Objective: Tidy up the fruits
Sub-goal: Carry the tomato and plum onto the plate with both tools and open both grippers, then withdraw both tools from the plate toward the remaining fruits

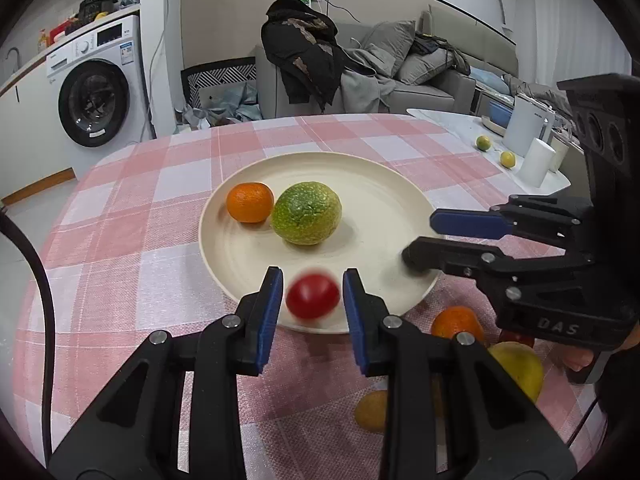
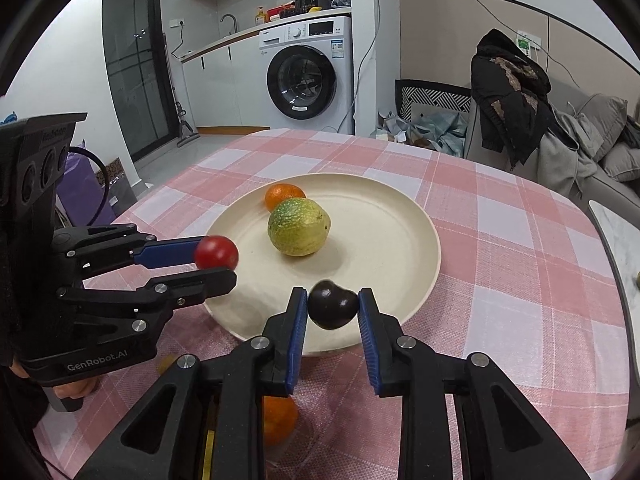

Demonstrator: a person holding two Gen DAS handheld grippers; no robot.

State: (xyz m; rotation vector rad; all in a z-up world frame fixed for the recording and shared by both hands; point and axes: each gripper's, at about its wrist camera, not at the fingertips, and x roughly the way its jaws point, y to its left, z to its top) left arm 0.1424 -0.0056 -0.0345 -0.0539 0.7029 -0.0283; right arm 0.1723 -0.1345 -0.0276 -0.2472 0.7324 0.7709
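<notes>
A cream plate (image 1: pixel 372 200) (image 2: pixel 392 220) on the pink checked tablecloth holds an orange mandarin (image 1: pixel 250 202) (image 2: pixel 284 196) and a green citrus (image 1: pixel 306 213) (image 2: pixel 298 226). My left gripper (image 1: pixel 312 294) (image 2: pixel 218 264) is open over the plate's near rim, with a blurred red tomato (image 1: pixel 312 296) (image 2: pixel 216 252) between its fingers, not touching the pads. My right gripper (image 2: pixel 333 306) (image 1: pixel 420 240) is over the plate's right rim with a dark cherry (image 2: pixel 333 305) between its pads; a small gap shows on each side.
Loose fruit lies on the cloth near me: an orange (image 1: pixel 456 322) (image 2: pixel 278 420), a yellow lemon (image 1: pixel 520 368), a small yellow fruit (image 1: pixel 372 410) and a red one (image 1: pixel 516 338). A white side table (image 1: pixel 448 120) stands at the right with cups and two small citrus.
</notes>
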